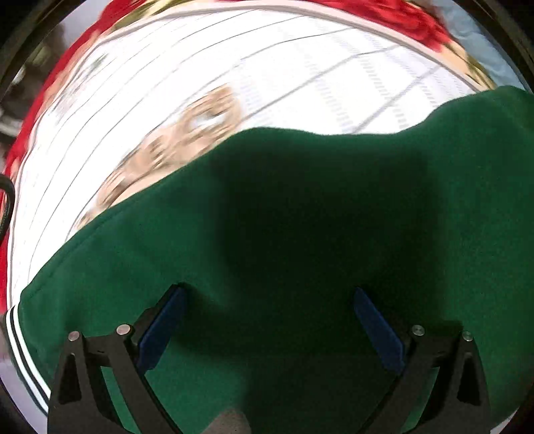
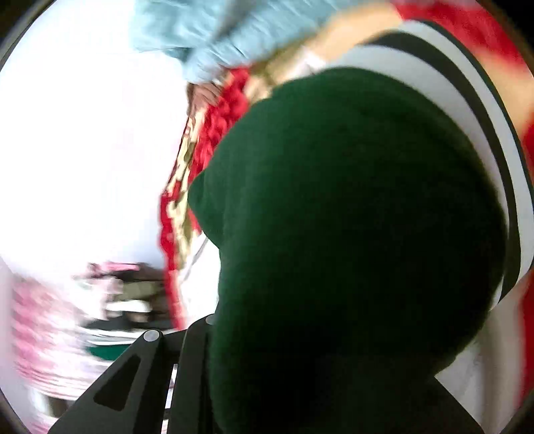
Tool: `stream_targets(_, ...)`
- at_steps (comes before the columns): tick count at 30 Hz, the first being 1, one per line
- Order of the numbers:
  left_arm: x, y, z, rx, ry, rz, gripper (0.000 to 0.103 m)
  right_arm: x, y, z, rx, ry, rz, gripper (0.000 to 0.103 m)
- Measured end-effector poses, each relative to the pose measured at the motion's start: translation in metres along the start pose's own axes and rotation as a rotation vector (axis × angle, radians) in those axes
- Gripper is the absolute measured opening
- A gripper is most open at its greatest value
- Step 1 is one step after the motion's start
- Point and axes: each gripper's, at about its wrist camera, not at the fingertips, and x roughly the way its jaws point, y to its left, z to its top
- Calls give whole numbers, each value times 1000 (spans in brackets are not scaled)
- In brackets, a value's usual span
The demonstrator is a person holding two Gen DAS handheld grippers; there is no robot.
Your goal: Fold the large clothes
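A dark green garment (image 1: 300, 217) lies spread over a white sheet with thin grid lines (image 1: 233, 66). Its white band with dark stripes (image 1: 20, 350) shows at the lower left. My left gripper (image 1: 267, 300) points down over the green cloth, open, with its blue pads (image 1: 163, 327) wide apart and nothing between them. In the right wrist view the same green garment (image 2: 350, 217) bulges up, draped over my right gripper (image 2: 233, 330). Only its left black finger (image 2: 193, 350) shows, close to the middle, with the cloth pinched beside it. The striped band (image 2: 467, 110) curves along the right.
A red blanket with gold pattern (image 1: 417, 20) edges the sheet and also shows as the red blanket (image 2: 217, 127) in the right wrist view. A pale blue cloth (image 2: 217, 33) lies at the top. A blurred pink patterned thing (image 2: 43, 334) sits low left. A tan print (image 1: 187, 133) marks the sheet.
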Motion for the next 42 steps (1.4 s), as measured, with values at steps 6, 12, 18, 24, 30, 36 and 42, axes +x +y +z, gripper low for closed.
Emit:
stream_targets(6,-5,-27,19,26,-12,-50,103,-17,61,1,-175,-4,-84,20)
stream_targets(12,-66,53,2,-167,-73,-60,103,-22,161,-62,-518,19,-206,20)
stream_targets(18,-138,220,-91,-427,-164,65,103,3,250,-193,-894,41,-277,20)
stream_targets(24,-184,303,-216,-661,-180,201,103,69,280,-364,-1223,190,-272,20)
stream_targets(30,-184,345,-301,-755,-108,245,103,138,221,-505,-1332,483,-346,27)
stream_targets(36,-194,370,-315,-806,-116,196,103,130,203,-548,-1204,704,-319,66)
stream_targets(42,-228,341,-259,-754,-227,9,103,68,207,-485,-918,842,-193,78)
